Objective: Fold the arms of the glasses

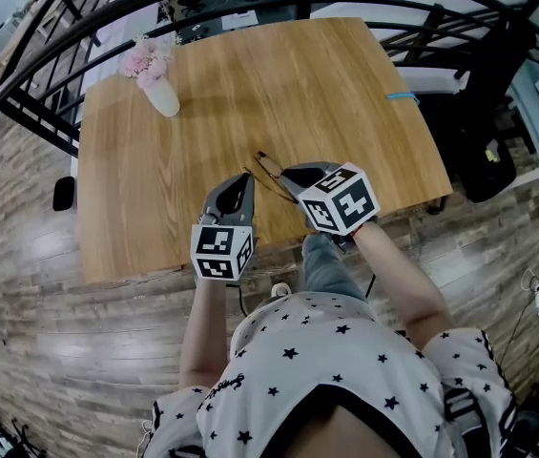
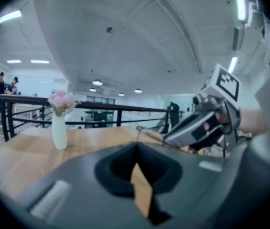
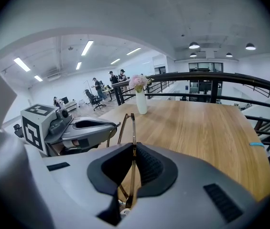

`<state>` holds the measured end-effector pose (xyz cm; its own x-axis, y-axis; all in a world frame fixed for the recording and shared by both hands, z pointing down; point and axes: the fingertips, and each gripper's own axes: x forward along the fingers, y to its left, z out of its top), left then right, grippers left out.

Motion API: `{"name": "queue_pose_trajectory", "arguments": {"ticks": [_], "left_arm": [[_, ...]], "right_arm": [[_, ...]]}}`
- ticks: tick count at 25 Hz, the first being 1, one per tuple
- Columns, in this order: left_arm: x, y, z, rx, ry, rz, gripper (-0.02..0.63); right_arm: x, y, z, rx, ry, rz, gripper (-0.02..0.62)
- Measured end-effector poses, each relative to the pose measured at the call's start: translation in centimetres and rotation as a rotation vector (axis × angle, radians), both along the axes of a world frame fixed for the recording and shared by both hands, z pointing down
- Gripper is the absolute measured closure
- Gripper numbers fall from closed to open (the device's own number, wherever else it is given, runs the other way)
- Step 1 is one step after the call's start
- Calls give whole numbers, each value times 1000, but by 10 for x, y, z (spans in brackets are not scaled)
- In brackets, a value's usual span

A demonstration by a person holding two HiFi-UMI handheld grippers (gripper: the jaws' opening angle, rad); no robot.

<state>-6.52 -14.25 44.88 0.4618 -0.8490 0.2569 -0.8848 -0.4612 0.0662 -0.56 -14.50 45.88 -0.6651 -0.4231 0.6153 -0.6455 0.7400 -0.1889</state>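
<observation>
The thin brown-framed glasses [image 1: 269, 172] hang just above the wooden table [image 1: 279, 84] near its front edge. My right gripper [image 1: 289, 174] is shut on them. In the right gripper view the frame [image 3: 128, 128] runs straight up between the pads, with one arm curving off to the left. My left gripper [image 1: 246, 178] is shut and holds nothing. Its tip [image 3: 113, 124] sits right beside that arm on the left; whether it touches I cannot tell. In the left gripper view the glasses [image 2: 149, 131] stick out from the right gripper [image 2: 169, 137].
A white vase of pink flowers [image 1: 159, 89] stands at the table's far left corner. A small blue strip [image 1: 401, 94] lies near the right edge. Black railings [image 1: 50, 36] curve round behind the table. People stand far off in the room [image 3: 115, 78].
</observation>
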Motion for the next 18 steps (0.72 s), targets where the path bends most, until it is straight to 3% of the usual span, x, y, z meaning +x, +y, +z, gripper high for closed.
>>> {"name": "queue_pose_trajectory", "arguments": {"ticks": [18], "left_arm": [[11,1,-3,-5,-1,17,598]], "right_arm": [[-3,14,1,-10,0,-34,563]]}}
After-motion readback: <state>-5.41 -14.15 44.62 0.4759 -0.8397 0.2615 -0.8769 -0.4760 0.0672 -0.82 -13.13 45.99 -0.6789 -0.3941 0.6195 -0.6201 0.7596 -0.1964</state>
